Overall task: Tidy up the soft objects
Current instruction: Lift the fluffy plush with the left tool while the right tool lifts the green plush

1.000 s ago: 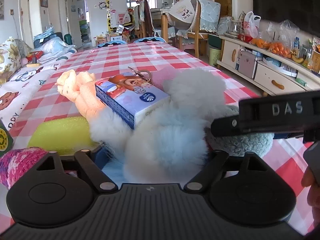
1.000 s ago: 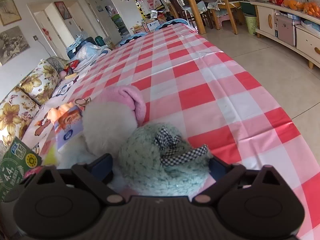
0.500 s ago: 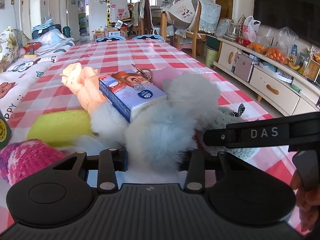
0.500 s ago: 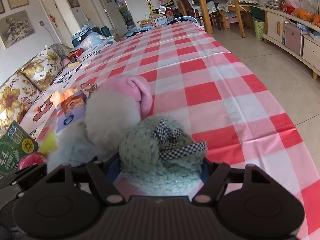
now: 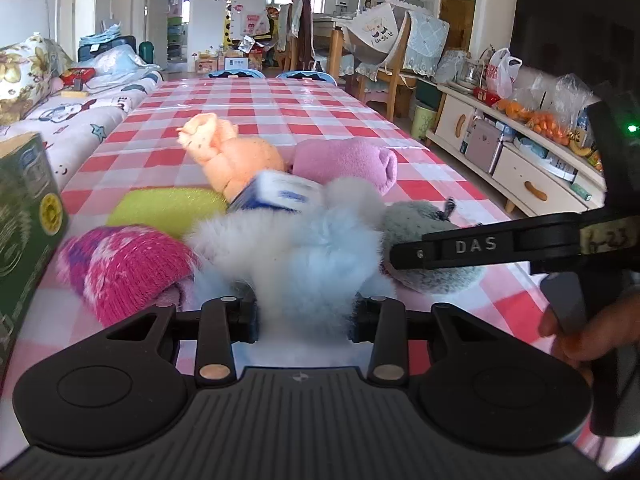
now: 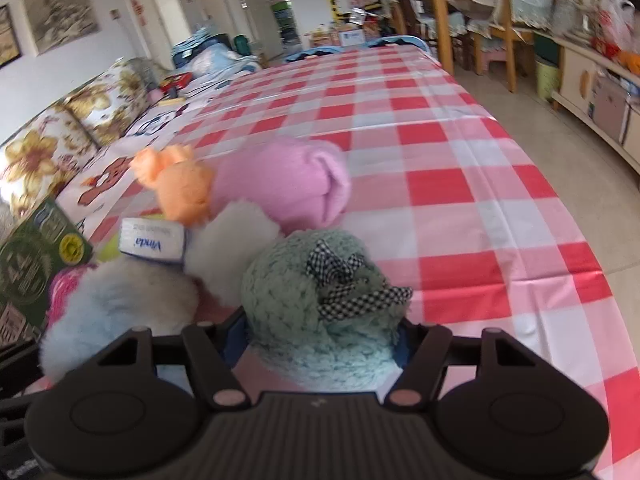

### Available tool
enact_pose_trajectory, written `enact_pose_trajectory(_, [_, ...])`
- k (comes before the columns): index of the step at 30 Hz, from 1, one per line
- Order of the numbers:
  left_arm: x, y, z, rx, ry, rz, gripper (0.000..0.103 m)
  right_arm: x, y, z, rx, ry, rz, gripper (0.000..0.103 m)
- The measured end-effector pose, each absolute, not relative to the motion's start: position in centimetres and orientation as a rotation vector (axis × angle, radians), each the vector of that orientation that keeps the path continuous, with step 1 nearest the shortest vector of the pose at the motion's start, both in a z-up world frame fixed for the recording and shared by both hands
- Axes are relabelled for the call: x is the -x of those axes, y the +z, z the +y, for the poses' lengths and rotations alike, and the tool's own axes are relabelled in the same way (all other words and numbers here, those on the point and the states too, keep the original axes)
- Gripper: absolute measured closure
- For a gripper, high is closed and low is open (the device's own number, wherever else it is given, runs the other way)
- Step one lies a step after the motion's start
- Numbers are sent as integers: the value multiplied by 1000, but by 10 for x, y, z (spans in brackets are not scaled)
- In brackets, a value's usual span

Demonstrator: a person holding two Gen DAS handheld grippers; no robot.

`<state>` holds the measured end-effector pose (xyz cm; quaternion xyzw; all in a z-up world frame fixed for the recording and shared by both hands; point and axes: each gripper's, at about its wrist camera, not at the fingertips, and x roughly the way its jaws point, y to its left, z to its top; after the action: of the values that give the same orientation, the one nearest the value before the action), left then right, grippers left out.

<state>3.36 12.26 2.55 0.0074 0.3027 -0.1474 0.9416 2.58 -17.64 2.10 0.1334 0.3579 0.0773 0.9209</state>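
Note:
My left gripper [image 5: 306, 314] is shut on a fluffy pale-blue and white plush [image 5: 316, 252], lifted a little off the checked table. My right gripper [image 6: 320, 344] is shut on a green knitted hat with a checked bow [image 6: 316, 304]; that hat shows grey-green in the left wrist view [image 5: 432, 236]. A tissue pack [image 5: 276, 196] rests against the plush and shows in the right wrist view [image 6: 154, 240]. An orange plush [image 5: 236, 156], a rolled pink cloth [image 5: 344, 164], a yellow-green sponge [image 5: 168, 208] and a pink knitted hat [image 5: 124, 268] lie around them.
A green carton [image 5: 24, 216] stands at the left table edge. The red-checked tablecloth [image 6: 440, 140] stretches far ahead. A sofa [image 6: 60, 148] is at the left; cabinets with bags of fruit [image 5: 532, 140] are at the right. The right tool's arm [image 5: 500, 246] crosses the left view.
My left gripper has closed on the fluffy plush and pulled it back and up; the tissue pack tipped over. My right gripper has closed tighter on the green hat and lifted it.

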Motion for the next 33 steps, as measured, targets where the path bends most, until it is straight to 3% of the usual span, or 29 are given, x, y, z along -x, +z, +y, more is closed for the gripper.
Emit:
enact_pose_trajectory(15, [-12,18,144,29,-320,651,55,1,42,-158,-251,225,705,37])
enact_pose_trajectory(25, [-33,5,144,35,-332,647,18,0,31,-151,-229,202,790,36])
enact_pose_trajectory(33, [-46,1,137,45,-339,658,7,-9,24,-148,-234,173,821,26])
